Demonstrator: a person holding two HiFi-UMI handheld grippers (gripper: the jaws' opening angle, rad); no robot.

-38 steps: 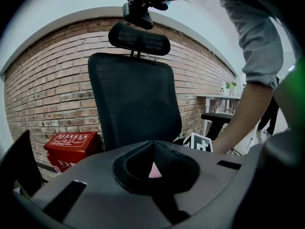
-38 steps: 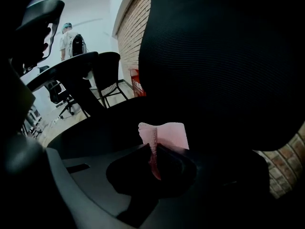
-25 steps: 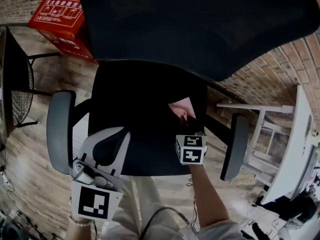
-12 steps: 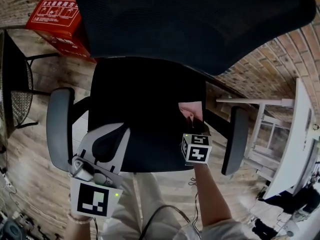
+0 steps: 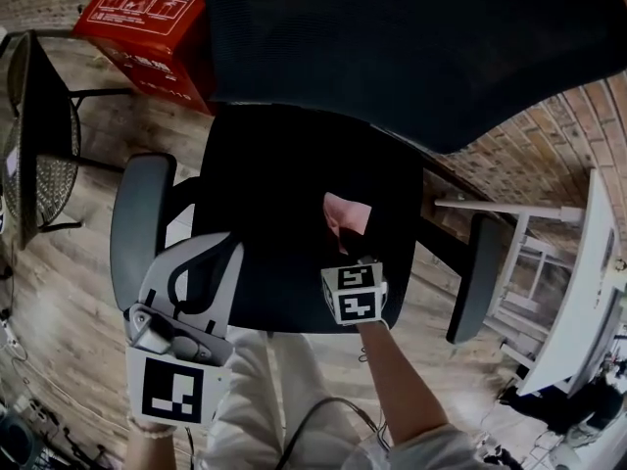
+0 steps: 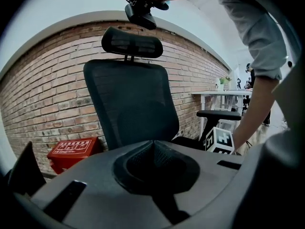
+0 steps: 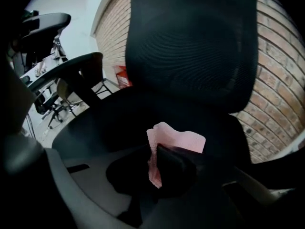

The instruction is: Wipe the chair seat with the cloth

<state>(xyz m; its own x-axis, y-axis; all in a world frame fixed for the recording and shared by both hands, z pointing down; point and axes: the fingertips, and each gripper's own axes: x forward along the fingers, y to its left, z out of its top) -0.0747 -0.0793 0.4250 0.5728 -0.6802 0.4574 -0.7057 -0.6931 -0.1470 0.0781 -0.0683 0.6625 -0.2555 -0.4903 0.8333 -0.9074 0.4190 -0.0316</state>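
Observation:
The black office chair seat (image 5: 279, 194) lies below me in the head view. A pink cloth (image 5: 345, 211) rests on the seat's right half, and my right gripper (image 5: 353, 238) is shut on it, marker cube toward me. In the right gripper view the cloth (image 7: 174, 140) sticks up folded between the dark jaws of my right gripper (image 7: 155, 151), just above the seat (image 7: 109, 116). My grey left gripper (image 5: 232, 246) hovers over the seat's front left corner, shut with nothing in it. The left gripper (image 6: 152, 144) points at the backrest (image 6: 131, 104).
The tall mesh backrest (image 5: 411, 37) overhangs the seat's far side. Grey armrests (image 5: 137, 223) (image 5: 480, 272) flank the seat. A red box (image 5: 147, 18) sits on the wood floor behind, a black wire chair (image 5: 39, 145) at left, a white desk (image 5: 578, 292) at right by the brick wall.
The right gripper carried the cloth first toward the seat's right edge, then back left toward the middle. The left gripper has kept its place at the front left corner.

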